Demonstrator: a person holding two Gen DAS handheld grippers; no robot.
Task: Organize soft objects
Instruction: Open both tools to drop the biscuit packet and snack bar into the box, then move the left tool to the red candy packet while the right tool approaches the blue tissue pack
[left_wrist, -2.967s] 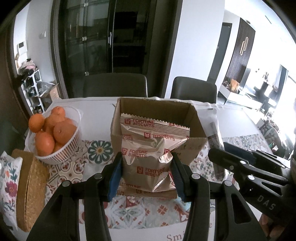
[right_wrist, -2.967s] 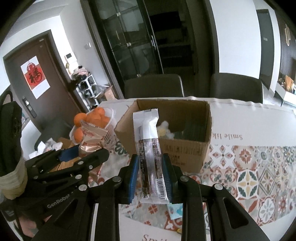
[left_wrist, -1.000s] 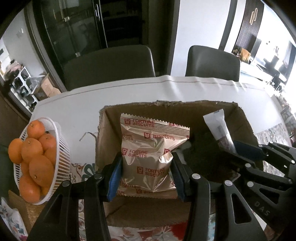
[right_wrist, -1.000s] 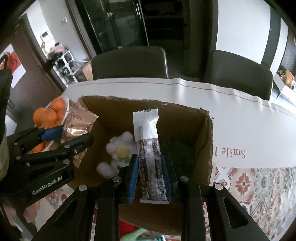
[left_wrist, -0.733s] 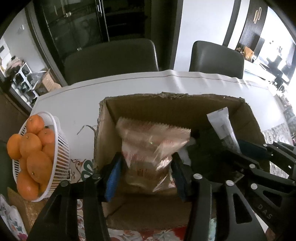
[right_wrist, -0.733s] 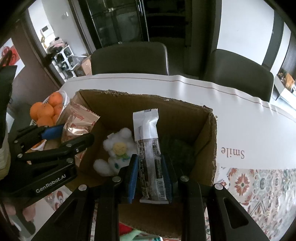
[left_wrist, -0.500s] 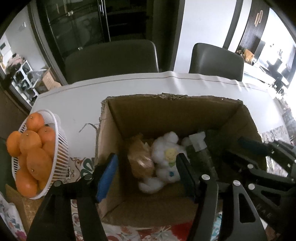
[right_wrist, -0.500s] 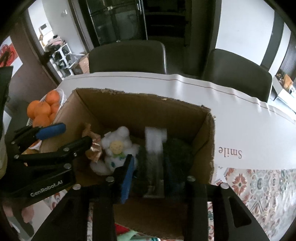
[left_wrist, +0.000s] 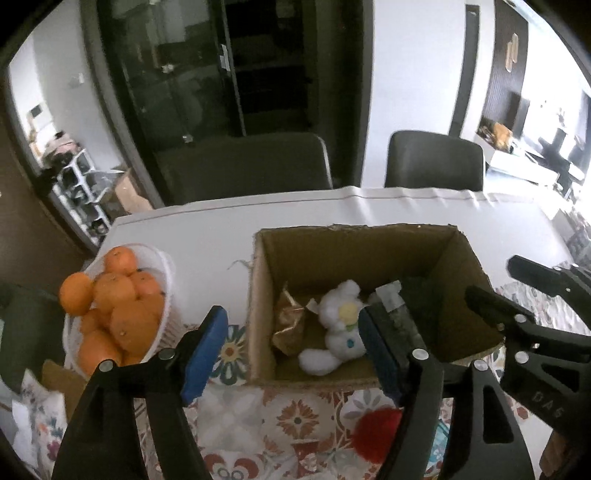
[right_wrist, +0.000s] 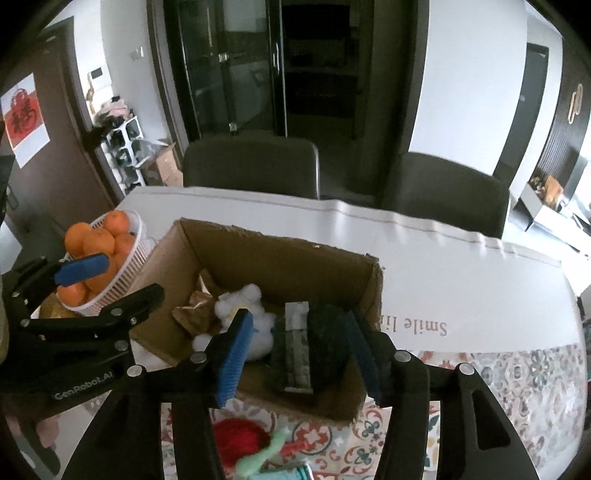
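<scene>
Both snacks now lie in the box (left_wrist: 258, 295), dropped from the left claw (left_wrist: 291, 354) and right claw (right_wrist: 295, 354), whose jaws have just been opening, empty. Lift straight up before reaching for the red toy (right_wrist: 240, 439) on the near tabletop (right_wrist: 461, 266).

White basket (left_wrist: 164, 266) of oranges (left_wrist: 122, 295) sits on the worktop (left_wrist: 192, 236), left side. Two dark chairs (right_wrist: 251, 166) at the far edge, black glass-door cabinet (right_wrist: 236, 66) behind them. Red paper sign (right_wrist: 22, 114) on the brown door, far left.
</scene>
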